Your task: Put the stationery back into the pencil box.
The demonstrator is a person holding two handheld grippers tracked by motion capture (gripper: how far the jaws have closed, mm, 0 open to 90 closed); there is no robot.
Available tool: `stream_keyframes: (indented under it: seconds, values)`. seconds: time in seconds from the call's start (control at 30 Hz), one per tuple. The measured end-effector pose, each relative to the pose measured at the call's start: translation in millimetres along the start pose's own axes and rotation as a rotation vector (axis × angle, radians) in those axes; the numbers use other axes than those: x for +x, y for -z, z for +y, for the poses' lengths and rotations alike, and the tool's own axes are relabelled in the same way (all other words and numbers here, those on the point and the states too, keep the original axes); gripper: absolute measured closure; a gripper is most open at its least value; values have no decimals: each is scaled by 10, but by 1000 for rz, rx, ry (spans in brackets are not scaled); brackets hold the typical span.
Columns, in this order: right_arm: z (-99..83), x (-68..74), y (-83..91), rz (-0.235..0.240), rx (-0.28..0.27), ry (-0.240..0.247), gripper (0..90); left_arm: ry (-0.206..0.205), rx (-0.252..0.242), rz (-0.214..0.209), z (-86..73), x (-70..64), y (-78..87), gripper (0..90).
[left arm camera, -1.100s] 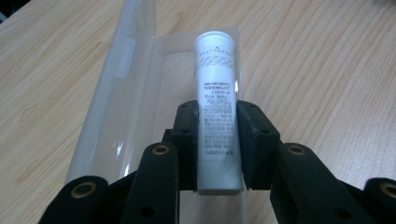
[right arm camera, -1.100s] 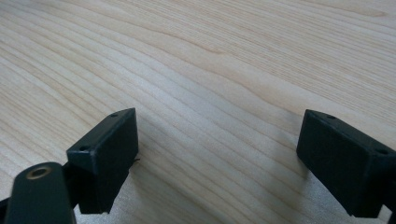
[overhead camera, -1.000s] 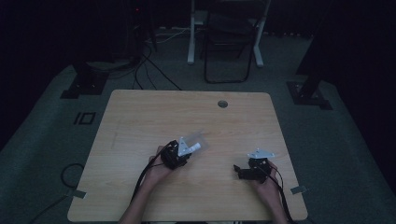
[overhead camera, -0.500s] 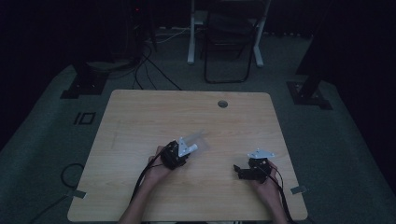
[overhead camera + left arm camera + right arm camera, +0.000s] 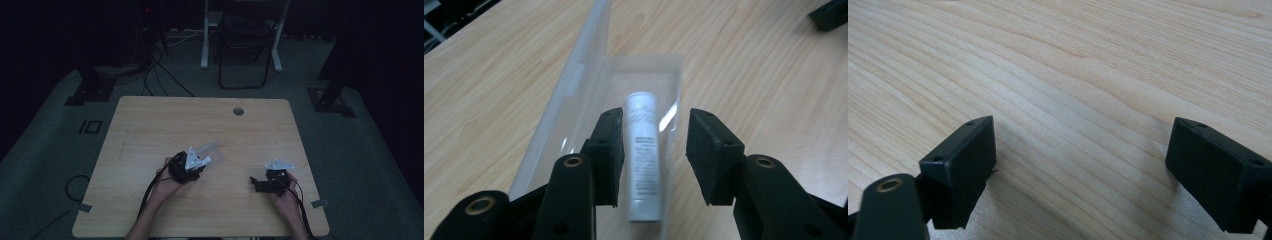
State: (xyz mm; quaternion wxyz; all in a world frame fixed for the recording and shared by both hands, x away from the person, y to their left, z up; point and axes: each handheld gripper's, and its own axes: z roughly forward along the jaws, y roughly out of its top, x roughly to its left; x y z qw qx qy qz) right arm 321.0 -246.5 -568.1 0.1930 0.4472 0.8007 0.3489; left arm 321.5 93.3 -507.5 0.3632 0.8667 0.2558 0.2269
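A clear plastic box (image 5: 674, 75) lies on the wooden table (image 5: 150, 130) with its lid (image 5: 584, 75) swung up at the left. Inside it lies a white tube (image 5: 642, 165) with grey print. My left gripper (image 5: 654, 145) is open, one jaw on each side of the tube, with gaps between the pads and the tube. In the high view the left gripper (image 5: 196, 165) sits near the table's middle front, its jaws at the box (image 5: 211, 149). My right gripper (image 5: 1080, 165) is open wide over bare wood, at the front right (image 5: 257, 184) of the table.
A round cable hole (image 5: 238, 111) sits near the table's far edge. Behind the table stand a dark chair (image 5: 245, 45) and a white stand leg (image 5: 205, 35). Cables trail from both grippers toward the front edge.
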Motion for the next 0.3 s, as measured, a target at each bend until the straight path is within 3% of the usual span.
stream_keyframes:
  seconds: [0.13, 0.3]
  values:
    - [0, 0, 0, 0, 0, 0, 126, 11, -18, -25, -15, -39, 61, 573]
    - [0, -1, 0, 0, 0, 0, 126, 22, -34, -57, -146, -203, 116, 546]
